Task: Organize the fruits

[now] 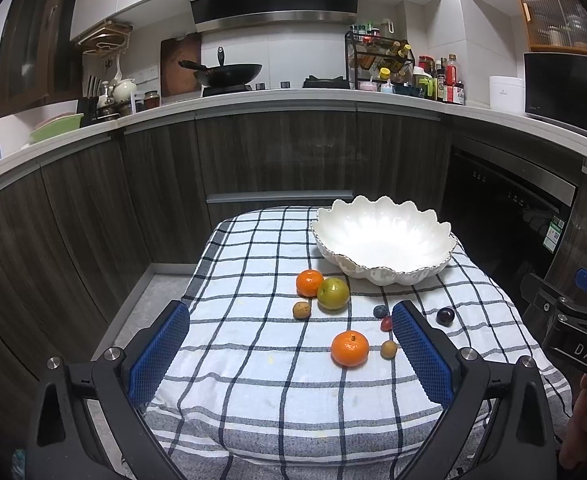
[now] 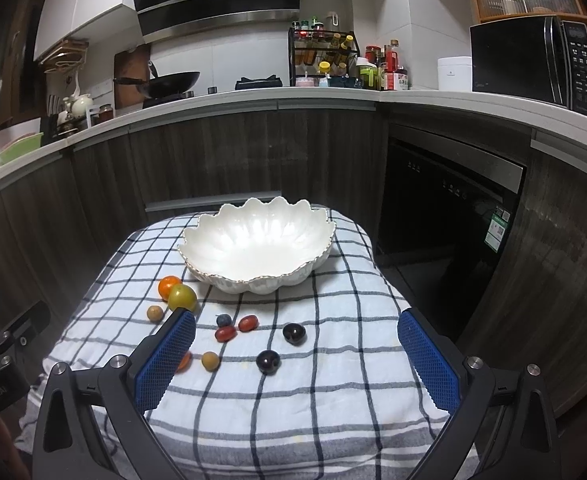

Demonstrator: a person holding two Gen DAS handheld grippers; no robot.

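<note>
Both pairs of jaws stand wide apart with nothing between them. The left gripper [image 1: 291, 346], black-framed with blue mesh pads, hovers low over the near edge of a white cloth checked in dark blue lines [image 1: 253, 360]; the right gripper [image 2: 296, 350], of the same build, hangs over the same cloth further right.

The landmark is a white scalloped ceramic bowl with a thin gilt rim [image 2: 259, 242], standing empty at the far end of the cloth. All the fruit lies on the cloth in front of it, on the side towards the grippers.

Just in front of the bowl's left part sit a small orange mandarin [image 1: 309, 282] and a round yellow-green fruit [image 1: 333, 293], touching each other. A small tan round fruit [image 1: 301, 310] lies just in front of those two. Further from the bowl, near its middle, a small blue-grey berry [image 2: 224, 320] rests beside two red oval fruits [image 2: 248, 323] [image 2: 225, 333]. In front of the bowl's right part a dark purple round fruit [image 2: 294, 333] lies alone, and a second dark purple fruit [image 2: 268, 361] sits nearer the grippers.

Farthest from the bowl are a second, larger orange mandarin [image 1: 349, 348] and a second small tan fruit [image 1: 389, 349] just beside it; in the right wrist view that mandarin is mostly hidden behind the gripper's left pad.

Behind the bowl runs a dark wood-grain cabinet front [image 2: 213, 152] under a white counter.
</note>
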